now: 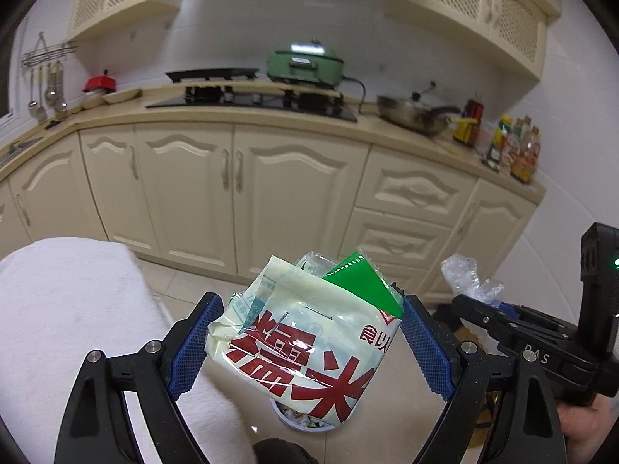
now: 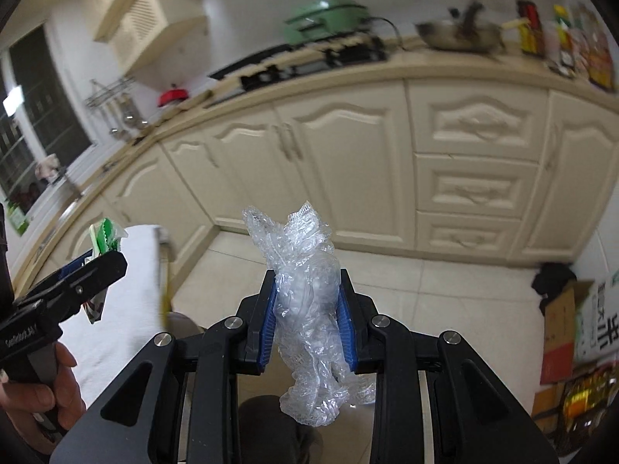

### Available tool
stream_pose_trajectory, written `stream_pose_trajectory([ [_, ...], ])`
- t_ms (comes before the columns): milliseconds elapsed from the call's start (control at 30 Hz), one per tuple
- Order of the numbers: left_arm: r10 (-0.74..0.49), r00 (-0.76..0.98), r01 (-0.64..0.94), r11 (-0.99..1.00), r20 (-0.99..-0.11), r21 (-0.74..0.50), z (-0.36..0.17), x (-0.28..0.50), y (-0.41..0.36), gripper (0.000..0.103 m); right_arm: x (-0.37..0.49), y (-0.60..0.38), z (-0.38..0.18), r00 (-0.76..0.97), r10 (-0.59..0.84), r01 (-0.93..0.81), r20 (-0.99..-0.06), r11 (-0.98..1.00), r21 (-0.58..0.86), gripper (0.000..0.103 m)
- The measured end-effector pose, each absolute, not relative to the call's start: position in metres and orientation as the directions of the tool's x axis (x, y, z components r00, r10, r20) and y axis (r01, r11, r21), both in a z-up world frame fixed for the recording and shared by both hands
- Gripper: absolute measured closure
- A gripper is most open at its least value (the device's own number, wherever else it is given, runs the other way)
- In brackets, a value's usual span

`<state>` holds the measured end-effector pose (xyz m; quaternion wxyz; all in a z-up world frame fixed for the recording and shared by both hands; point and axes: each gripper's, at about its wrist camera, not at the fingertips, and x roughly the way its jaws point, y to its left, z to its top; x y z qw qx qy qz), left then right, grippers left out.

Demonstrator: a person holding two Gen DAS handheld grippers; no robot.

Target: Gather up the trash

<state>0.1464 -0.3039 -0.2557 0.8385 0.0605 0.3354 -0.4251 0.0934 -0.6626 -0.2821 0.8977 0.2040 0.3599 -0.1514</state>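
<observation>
My left gripper (image 1: 305,338) is shut on a crumpled white food bag (image 1: 301,344) with red characters and a green packet (image 1: 359,284) tucked in its top. It holds it in the air above a small round bin (image 1: 298,419) with scraps on the floor. My right gripper (image 2: 307,323) is shut on a wad of clear plastic film (image 2: 305,309). The right gripper also shows in the left wrist view (image 1: 487,309) at the right, with the film (image 1: 468,276). The left gripper with its bag shows at the left of the right wrist view (image 2: 96,266).
A white cloth-covered surface (image 1: 65,309) lies at the left. Cream kitchen cabinets (image 1: 247,178) run across the back under a counter with a stove (image 1: 251,100), a green cooker (image 1: 305,63), a wok (image 1: 414,114) and bottles (image 1: 514,147). Cardboard boxes (image 2: 572,324) stand on the floor at the right.
</observation>
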Motion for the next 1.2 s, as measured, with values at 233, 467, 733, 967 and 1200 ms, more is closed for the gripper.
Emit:
stream_pose_trajectory([
  [233,-0.626,0.332,0.763,0.618,-0.706,-0.188,-0.286,0.175,-0.391,0.015,0.100,-0.703,-0.334,0.632,-0.113,0.481,-0.767,0.833,0.274,0.075],
  [467,-0.556,0.281,0.744,0.641,-0.782,-0.189,-0.327,0.213,-0.478,0.015,0.118,-0.726,-0.392,0.570,-0.058,0.514,-0.820,0.803,0.300,0.075],
  [733,-0.466,0.183,0.734,0.650,-0.866,-0.195,-0.378,0.251,-0.545,0.012,0.130,-0.748,-0.455,0.516,0.010,0.582,-0.856,0.729,0.359,0.058],
  [967,-0.415,0.241,0.713,0.689,-0.877,-0.130,-0.383,0.257,-0.571,0.001,0.116,-0.757,-0.465,0.523,0.018,0.624,-0.852,0.673,0.398,0.020],
  [1200,-0.441,0.322,0.708,0.699,-0.838,-0.096,-0.354,0.225,-0.552,0.001,0.107,-0.750,-0.436,0.537,-0.055,0.642,-0.842,0.673,0.366,0.000],
])
